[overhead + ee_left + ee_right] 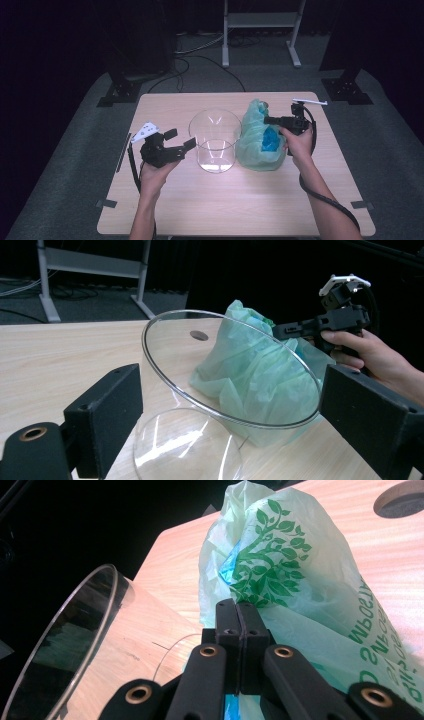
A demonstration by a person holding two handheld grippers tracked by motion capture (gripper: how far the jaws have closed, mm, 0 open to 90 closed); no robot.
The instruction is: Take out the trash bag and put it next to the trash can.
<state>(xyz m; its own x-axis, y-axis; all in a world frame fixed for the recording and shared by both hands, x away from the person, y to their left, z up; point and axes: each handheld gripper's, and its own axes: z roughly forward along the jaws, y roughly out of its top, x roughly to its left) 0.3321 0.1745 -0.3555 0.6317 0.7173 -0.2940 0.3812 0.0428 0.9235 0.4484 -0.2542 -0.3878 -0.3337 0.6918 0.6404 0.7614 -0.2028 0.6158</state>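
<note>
Green plastic bag (260, 137) stands on the table (235, 200), right of centre, just beside a clear cylinder (215, 140). Right gripper (267, 120) has its jaws pressed together at the bag's upper folds; whether film is pinched between them cannot be told. Left gripper (180, 138) is released, jaws spread, beside the cylinder's left wall.

The bag (260, 137) veils its blue contents; whether the right claw (239, 611) pinches plastic is unclear.

A pale rectangular wooden worktop (235, 200) stands on grey carpeted floor (395, 150); a white metal frame (260, 30) and black cables (200, 55) sit behind in darkness.
</note>
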